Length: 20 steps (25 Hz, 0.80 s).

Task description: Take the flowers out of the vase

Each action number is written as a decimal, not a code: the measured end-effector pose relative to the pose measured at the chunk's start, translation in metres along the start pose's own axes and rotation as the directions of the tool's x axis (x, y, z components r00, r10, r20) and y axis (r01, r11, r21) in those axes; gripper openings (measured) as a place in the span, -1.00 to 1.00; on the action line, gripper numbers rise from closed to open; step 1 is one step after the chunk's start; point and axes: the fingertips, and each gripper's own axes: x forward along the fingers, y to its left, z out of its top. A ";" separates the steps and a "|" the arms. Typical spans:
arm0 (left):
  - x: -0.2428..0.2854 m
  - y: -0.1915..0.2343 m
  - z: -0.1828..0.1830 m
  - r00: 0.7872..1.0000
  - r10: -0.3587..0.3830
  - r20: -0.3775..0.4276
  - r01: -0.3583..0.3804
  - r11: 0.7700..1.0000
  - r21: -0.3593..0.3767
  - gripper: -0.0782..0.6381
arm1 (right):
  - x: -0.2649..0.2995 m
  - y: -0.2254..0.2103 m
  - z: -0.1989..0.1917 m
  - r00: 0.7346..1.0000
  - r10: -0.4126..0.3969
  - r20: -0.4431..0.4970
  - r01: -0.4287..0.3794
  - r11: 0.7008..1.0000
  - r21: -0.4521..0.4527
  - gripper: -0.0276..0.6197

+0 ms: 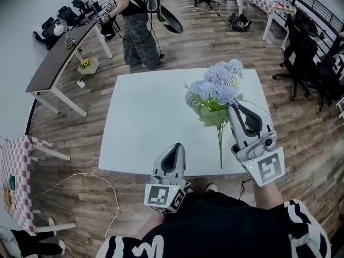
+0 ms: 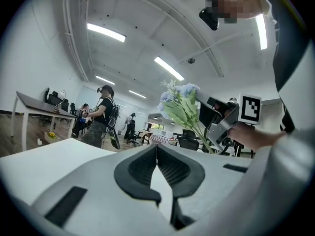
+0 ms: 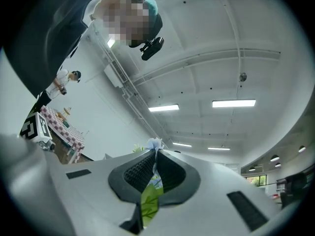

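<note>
A bunch of pale blue flowers (image 1: 213, 89) with green leaves is held up over the right part of the white table (image 1: 145, 122). Its long green stem (image 1: 220, 147) hangs down toward the near edge. My right gripper (image 1: 232, 107) is shut on the bunch just under the leaves. In the right gripper view a green leaf (image 3: 149, 204) and a blue bloom (image 3: 155, 143) show between the closed pads. My left gripper (image 1: 176, 145) sits at the table's near edge, shut and holding nothing. It looks across at the flowers (image 2: 178, 102) and the right gripper's marker cube (image 2: 249, 108). No vase is in view.
A person in camouflage trousers (image 1: 137, 31) stands beyond the table's far edge. A dark desk (image 1: 59, 58) stands at the far left and a checkered table (image 1: 16, 168) at the near left. Office chairs (image 1: 303, 52) line the right side. A cable (image 1: 80, 177) lies on the wooden floor.
</note>
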 end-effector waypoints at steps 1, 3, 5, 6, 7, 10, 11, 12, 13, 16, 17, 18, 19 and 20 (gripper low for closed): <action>0.000 -0.001 0.001 1.000 0.004 0.000 -0.004 1.000 0.000 -0.77 | 0.000 -0.001 -0.002 1.000 0.002 -0.004 -0.002 1.000 0.009 -0.84; 0.000 -0.003 0.001 1.000 0.009 0.001 -0.009 1.000 0.001 -0.77 | -0.001 -0.001 -0.006 1.000 0.005 -0.014 -0.005 1.000 0.023 -0.84; 0.001 -0.004 0.001 1.000 0.016 -0.003 -0.016 1.000 0.002 -0.77 | -0.001 -0.002 -0.010 1.000 0.011 -0.015 -0.010 1.000 0.023 -0.84; 0.001 -0.003 0.001 1.000 0.019 -0.005 -0.019 1.000 0.002 -0.77 | 0.000 -0.002 -0.010 1.000 0.015 -0.006 -0.015 1.000 0.013 -0.84; 0.002 -0.003 0.001 1.000 0.021 -0.008 -0.021 1.000 0.004 -0.77 | 0.001 -0.003 -0.011 1.000 0.020 0.003 -0.020 1.000 0.003 -0.84; 0.004 -0.003 0.001 1.000 0.020 -0.012 -0.020 1.000 0.011 -0.77 | -0.002 -0.003 -0.027 0.999 0.014 -0.036 -0.013 0.999 0.030 -0.84; 0.004 -0.001 0.001 1.000 0.018 -0.013 -0.018 1.000 0.012 -0.77 | -0.002 -0.001 -0.032 0.999 0.010 -0.051 -0.008 0.999 0.040 -0.84; 0.003 0.001 0.001 1.000 0.016 -0.013 -0.016 1.000 0.013 -0.77 | -0.001 0.002 -0.035 0.998 0.006 -0.059 -0.004 0.999 0.042 -0.84; 0.000 0.006 0.000 1.000 0.013 -0.015 -0.013 1.000 0.013 -0.77 | 0.000 0.006 -0.038 0.998 0.004 -0.063 -0.001 0.999 0.037 -0.84; -0.008 0.020 -0.001 1.000 0.003 -0.017 -0.003 1.000 0.012 -0.77 | 0.006 0.024 -0.046 0.997 -0.005 -0.081 0.009 0.999 0.047 -0.84; -0.009 0.023 -0.001 1.000 -0.001 -0.016 0.001 1.000 0.011 -0.77 | 0.007 0.028 -0.049 0.996 -0.011 -0.092 0.017 0.998 0.063 -0.84; -0.009 0.026 -0.001 1.000 -0.004 -0.015 0.004 1.000 0.011 -0.77 | 0.007 0.031 -0.053 0.995 -0.016 -0.103 0.023 0.997 0.074 -0.84; -0.009 0.027 -0.001 1.000 -0.006 -0.016 0.006 1.000 0.010 -0.77 | 0.007 0.033 -0.057 0.994 -0.017 -0.111 0.025 0.997 0.076 -0.84; -0.009 0.029 -0.002 1.000 -0.008 -0.017 0.008 1.000 0.010 -0.77 | 0.007 0.035 -0.061 0.993 -0.015 -0.116 0.023 0.997 0.069 -0.84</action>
